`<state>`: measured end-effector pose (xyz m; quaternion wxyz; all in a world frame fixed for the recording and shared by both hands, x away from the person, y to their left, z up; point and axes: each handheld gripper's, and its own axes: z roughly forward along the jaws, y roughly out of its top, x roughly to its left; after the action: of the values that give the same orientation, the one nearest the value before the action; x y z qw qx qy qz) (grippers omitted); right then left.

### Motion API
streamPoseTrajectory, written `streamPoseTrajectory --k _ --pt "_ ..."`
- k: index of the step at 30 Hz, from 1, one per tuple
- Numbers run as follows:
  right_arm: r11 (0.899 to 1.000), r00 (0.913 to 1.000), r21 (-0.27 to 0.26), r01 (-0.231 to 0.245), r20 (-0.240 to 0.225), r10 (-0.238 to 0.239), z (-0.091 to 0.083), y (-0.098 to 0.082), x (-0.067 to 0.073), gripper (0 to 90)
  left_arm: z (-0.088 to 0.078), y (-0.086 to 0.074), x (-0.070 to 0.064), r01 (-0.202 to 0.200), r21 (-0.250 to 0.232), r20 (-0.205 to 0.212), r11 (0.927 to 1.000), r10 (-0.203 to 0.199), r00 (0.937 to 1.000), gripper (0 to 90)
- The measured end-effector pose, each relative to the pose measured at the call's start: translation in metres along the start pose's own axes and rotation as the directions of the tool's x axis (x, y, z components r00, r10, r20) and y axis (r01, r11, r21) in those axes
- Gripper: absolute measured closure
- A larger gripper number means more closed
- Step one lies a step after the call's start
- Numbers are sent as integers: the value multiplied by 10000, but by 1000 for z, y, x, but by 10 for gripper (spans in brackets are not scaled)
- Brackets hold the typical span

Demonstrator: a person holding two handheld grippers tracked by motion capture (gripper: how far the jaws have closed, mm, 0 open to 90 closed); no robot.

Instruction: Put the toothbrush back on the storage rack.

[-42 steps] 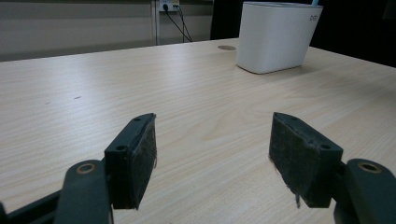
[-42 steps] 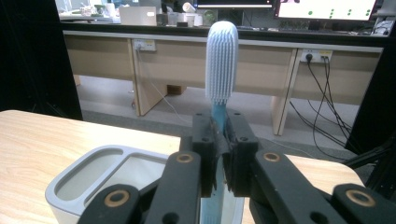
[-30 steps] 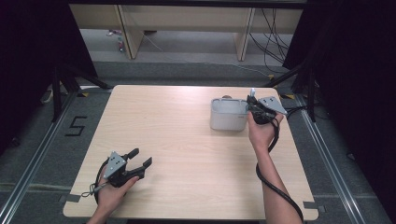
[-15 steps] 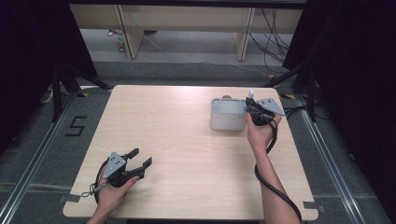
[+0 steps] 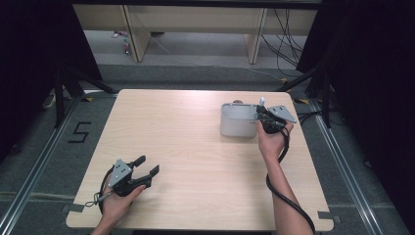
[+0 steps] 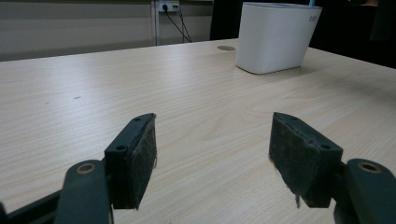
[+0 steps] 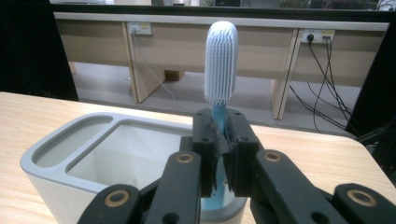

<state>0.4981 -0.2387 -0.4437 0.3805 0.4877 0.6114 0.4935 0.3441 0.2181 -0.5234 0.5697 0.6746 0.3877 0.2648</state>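
A toothbrush [image 7: 221,60] with a blue handle and pale bristles stands upright, head up, in my right gripper [image 7: 219,140], whose jaws are shut on the handle. The handle's lower end reaches into the round end compartment of a white holder [image 7: 51,149]. From above, the holder [image 5: 235,125] sits at the table's back right, with the right gripper [image 5: 261,116] at its right end and the toothbrush head [image 5: 262,102] poking up. My left gripper [image 5: 148,165] rests near the front left of the table, open, with nothing between its pads [image 6: 140,154].
The wooden table [image 5: 195,147] is bare apart from the holder [image 6: 275,37]. The right gripper's cable [image 5: 284,196] trails along the forearm. Shelving and floor cables lie beyond the far edge.
The right gripper has sunk slightly with the toothbrush at the holder's right end. The left hand has stayed still.
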Motion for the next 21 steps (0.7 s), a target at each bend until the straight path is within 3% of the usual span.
streamPoseTrajectory --k 2,3,4,6,7,9,13,18,21 --pt "9999 9999 75 -105 18 104 0 -2 1 842 0 0 0 -3 -7 4 10000 3 10000 314" --pt "9999 9999 63 102 -100 -102 1 -3 0 842 0 0 0 -4 -9 3 10000 4 10000 315" --pt "9998 10000 183 -73 -59 74 1 -4 1 842 0 0 0 3 -11 3 10000 -3 10000 315" --pt "9999 9999 24 152 -37 -152 2 -5 0 841 0 0 0 5 -14 3 10000 -5 10000 315" --pt "10000 10000 47 -36 -15 36 2 -5 1 841 0 0 0 10 -17 5 10000 -10 10000 315" --pt "9999 9999 66 133 -54 -132 2 -4 1 840 0 0 0 8 -13 9 10000 -8 10000 315" --pt "9999 10000 168 12 -4 -12 1 -4 2 822 0 0 0 6 -12 11 10000 -6 10000 315" --pt "9995 9995 66 305 78 -306 -1 -4 1 726 0 0 0 21 -17 25 10000 -21 10000 315" --pt "9994 9993 166 296 202 -299 -4 -2 2 616 0 0 0 13 -9 21 10000 -13 10000 314"
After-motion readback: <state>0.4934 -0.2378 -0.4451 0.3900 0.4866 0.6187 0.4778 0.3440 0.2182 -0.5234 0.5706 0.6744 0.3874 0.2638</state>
